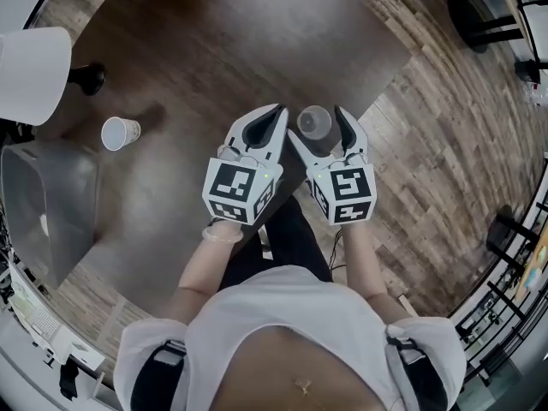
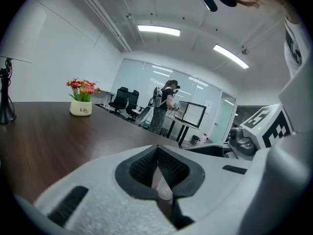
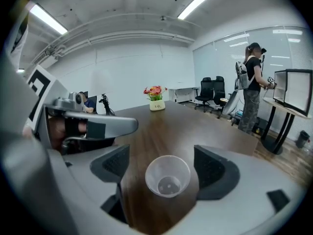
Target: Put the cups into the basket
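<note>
A clear plastic cup stands upright on the dark wooden table, near its front edge. My right gripper is open around it, one jaw on each side, and the pads do not touch the cup. Close beside it on the left, my left gripper is shut with its pads together. A white paper cup stands on the table far to the left. The grey basket sits at the table's left edge, below the paper cup.
A white lamp shade with a black base is at the far left. A flower pot stands at the table's far end. Beyond the table a person stands by a monitor cart, with office chairs nearby.
</note>
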{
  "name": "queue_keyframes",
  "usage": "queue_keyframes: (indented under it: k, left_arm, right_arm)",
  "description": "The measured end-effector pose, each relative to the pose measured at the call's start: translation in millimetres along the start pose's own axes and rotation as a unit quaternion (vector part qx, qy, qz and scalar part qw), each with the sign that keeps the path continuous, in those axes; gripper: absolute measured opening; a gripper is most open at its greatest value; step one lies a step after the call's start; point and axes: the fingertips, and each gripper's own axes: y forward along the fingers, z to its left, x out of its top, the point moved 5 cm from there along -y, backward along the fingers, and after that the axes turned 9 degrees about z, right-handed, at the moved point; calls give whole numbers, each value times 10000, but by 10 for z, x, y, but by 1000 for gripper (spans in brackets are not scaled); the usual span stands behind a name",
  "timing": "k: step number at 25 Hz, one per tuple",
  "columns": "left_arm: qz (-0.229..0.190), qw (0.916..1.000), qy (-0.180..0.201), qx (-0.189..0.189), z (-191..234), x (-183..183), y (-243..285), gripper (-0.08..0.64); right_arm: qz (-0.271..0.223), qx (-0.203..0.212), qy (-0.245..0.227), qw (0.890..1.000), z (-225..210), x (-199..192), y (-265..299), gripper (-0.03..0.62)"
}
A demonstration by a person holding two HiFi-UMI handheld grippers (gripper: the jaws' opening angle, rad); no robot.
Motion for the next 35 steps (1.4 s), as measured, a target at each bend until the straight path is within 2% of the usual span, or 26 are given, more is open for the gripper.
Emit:
queue_keyframes:
  k: [13, 22, 24, 35]
  left_arm:
    - [297, 9996, -11, 24, 113, -175, 153, 11]
    - [327, 9994, -28, 67, 134, -197, 172, 11]
    - [335, 9994, -22, 95, 145, -197, 167, 11]
    - [241, 9994, -64, 223, 192, -155, 66, 11]
  right_arm:
    - [550, 116, 74, 9984, -43, -280, 252, 397]
    - [551, -178, 33, 9983, -35, -294, 245, 391]
    - [538, -249, -7, 9982, -54, -287, 229, 330]
    - [483, -207, -146, 9985, -16, -187, 207, 328]
